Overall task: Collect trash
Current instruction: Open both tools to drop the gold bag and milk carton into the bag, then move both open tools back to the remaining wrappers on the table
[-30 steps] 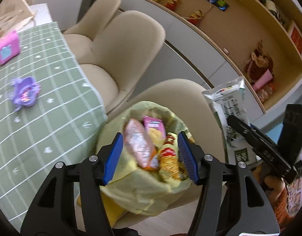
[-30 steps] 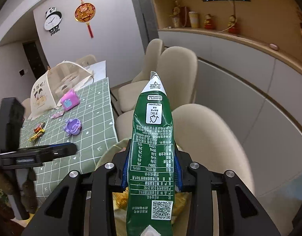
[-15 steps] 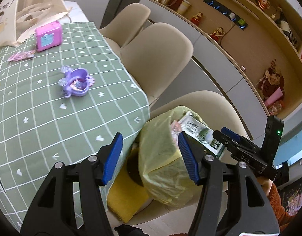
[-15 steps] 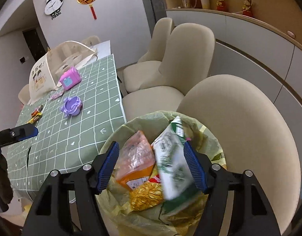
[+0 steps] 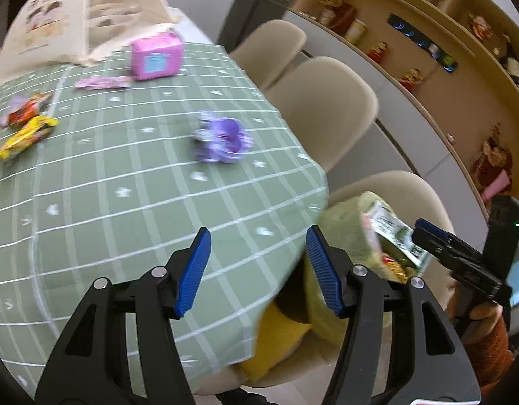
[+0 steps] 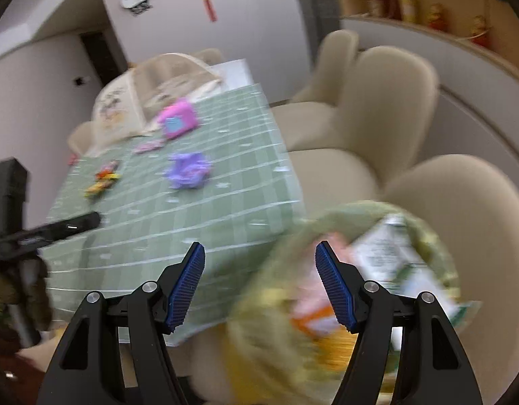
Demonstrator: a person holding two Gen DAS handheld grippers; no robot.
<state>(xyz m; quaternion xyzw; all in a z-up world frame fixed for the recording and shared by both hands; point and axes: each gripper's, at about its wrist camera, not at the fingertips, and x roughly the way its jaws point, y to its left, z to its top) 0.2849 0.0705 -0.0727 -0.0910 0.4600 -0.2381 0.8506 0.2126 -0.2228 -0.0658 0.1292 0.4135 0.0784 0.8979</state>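
Left wrist view: left gripper spread wide, nothing between its 2 blue pads, held above the near right corner of the green checked tablecloth. Far left on the cloth, 2 wrappers, a yellow one and just beyond it a red one. Farther back, a thin pink wrapper lying beside a pink box. Near the middle, a purple toy. At the far left edge, a cream tote bag. To the right, on a beige chair tucked just beside the cloth's edge, a yellow-green trash bag with a green-and-white packet sticking out of its mouth. Right gripper just right of that packet; spread not readable from here.

Right wrist view, blurred: right gripper spread wide and empty, poised over the gap between cloth and bag. Trash bag low on the right with the packet and orange and pink wrappers inside. On the cloth, purple toy, pink box and the 2 wrappers far left. Left gripper's dark tip at the left edge.
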